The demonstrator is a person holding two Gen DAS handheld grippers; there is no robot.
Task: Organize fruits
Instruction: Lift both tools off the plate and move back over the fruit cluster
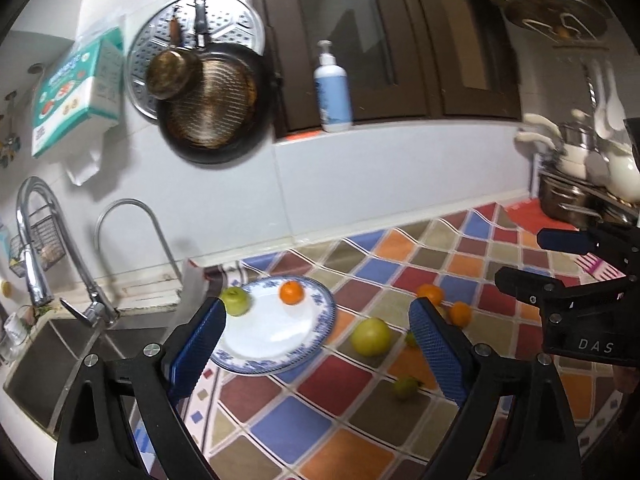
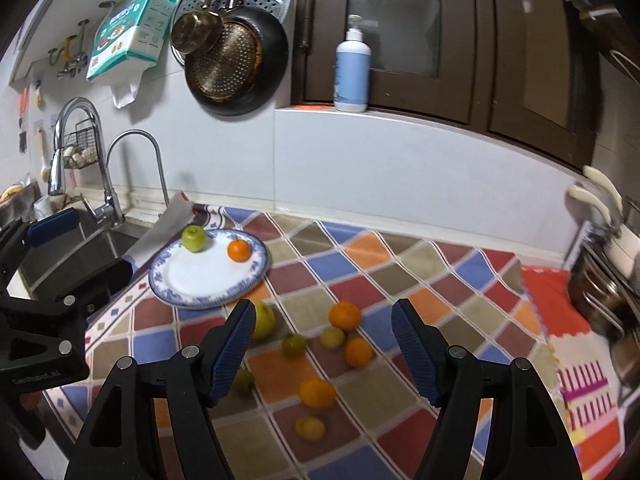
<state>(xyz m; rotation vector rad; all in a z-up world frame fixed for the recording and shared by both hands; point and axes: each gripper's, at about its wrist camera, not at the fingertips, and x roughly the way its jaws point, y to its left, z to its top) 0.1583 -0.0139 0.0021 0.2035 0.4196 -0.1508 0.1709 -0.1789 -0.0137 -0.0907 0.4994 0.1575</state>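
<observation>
A white plate with a blue rim [image 1: 320,304] [image 2: 168,280] lies on the chequered cloth by the sink. On it sit a green apple [image 1: 236,300] [image 2: 194,239] and an orange [image 1: 291,292] [image 2: 239,250]. Loose fruit lies on the cloth to the plate's right: a large yellow-green apple [image 1: 371,337] [image 2: 265,319], oranges [image 2: 345,316] [image 2: 358,352] [image 2: 317,393] and small green and yellow citrus [image 2: 295,345] [image 2: 310,428]. My left gripper [image 1: 318,344] stands open above the plate's near edge, nothing between its fingers. My right gripper [image 2: 323,348] is open over the loose fruit, holding nothing.
A steel sink [image 1: 36,364] with two taps [image 2: 108,200] lies left of the plate. Pans [image 1: 212,100] hang on the wall, and a pump bottle [image 2: 352,76] stands on the ledge. Pots and a utensil rack [image 1: 580,176] crowd the right end of the counter.
</observation>
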